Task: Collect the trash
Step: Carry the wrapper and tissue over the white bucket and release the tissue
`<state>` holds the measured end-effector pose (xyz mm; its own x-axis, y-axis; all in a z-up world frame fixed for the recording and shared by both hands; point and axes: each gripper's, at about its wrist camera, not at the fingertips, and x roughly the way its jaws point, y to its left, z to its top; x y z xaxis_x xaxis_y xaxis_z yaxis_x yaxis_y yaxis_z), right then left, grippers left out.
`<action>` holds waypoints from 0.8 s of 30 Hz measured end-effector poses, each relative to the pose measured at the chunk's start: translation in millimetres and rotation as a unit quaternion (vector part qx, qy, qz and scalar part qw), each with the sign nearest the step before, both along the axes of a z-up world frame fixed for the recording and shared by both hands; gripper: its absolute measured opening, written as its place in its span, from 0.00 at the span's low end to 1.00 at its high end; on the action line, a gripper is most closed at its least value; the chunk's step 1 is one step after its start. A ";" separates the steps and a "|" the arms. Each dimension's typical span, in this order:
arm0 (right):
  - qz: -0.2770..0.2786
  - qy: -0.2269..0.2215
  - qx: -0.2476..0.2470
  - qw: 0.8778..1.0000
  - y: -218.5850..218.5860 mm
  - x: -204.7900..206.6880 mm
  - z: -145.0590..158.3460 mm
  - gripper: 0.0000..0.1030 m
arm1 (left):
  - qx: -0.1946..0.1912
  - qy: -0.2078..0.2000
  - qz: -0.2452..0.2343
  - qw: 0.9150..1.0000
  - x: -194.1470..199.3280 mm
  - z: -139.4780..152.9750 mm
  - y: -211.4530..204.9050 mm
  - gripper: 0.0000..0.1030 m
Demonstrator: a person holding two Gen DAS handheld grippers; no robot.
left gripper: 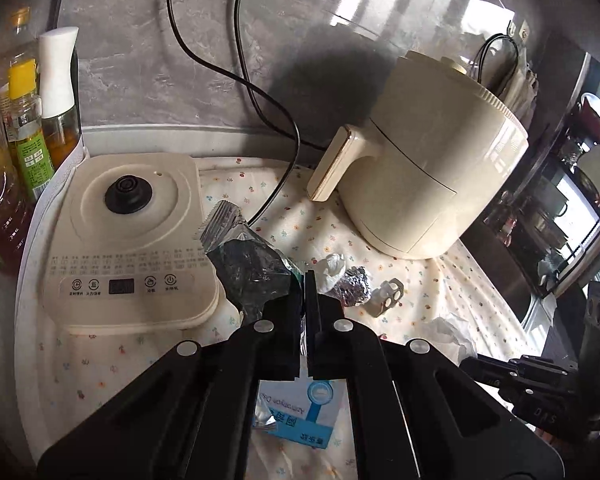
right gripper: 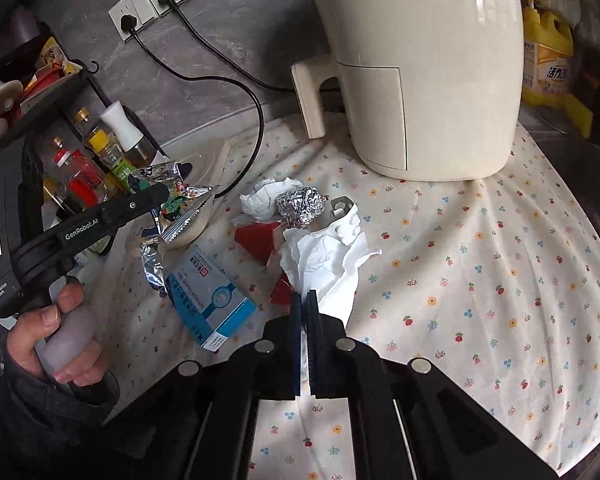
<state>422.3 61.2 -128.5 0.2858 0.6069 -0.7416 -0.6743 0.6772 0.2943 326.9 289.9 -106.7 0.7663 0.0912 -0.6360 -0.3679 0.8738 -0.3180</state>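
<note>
Foil wrapper pinched in left tool, tissue apparently in right tool

Cream plastic air fryer on a white cloth with small red, blue and yellow flowers — crumpled silver foil ball, white tissue, blue-and-white carton, red scraps

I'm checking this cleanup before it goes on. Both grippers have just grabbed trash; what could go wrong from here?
The right gripper pinches only an edge of the white tissue, so it may tear or slip out when lifted. The left gripper holds the foil wrapper by one end, and its loose end hangs near the black cord and could snag it.
</note>
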 end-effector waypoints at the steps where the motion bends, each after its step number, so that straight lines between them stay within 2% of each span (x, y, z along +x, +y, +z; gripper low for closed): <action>1: -0.002 -0.001 0.002 1.000 -7.0 -3.2 1.6 0.03 | 0.001 -0.001 -0.003 1.000 -2.3 2.3 -5.8 0.03; 10: -0.043 -0.006 0.010 0.999 -92.5 -33.7 5.9 0.03 | 0.010 -0.006 -0.050 0.999 -12.1 13.4 -83.2 0.03; 18: -0.088 -0.002 0.007 0.996 -191.9 -68.0 7.7 0.04 | 0.007 -0.002 -0.096 0.995 -30.1 17.1 -175.1 0.03; 24: -0.132 0.019 0.022 0.991 -262.8 -91.7 -0.3 0.04 | 0.010 0.010 -0.137 0.990 -43.3 14.1 -242.9 0.03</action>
<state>330.6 -201.7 -128.8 0.4110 0.5472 -0.7291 -0.4627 0.8143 0.3503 283.6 47.0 -92.7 0.7514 -0.1056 -0.6513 -0.1216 0.9480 -0.2940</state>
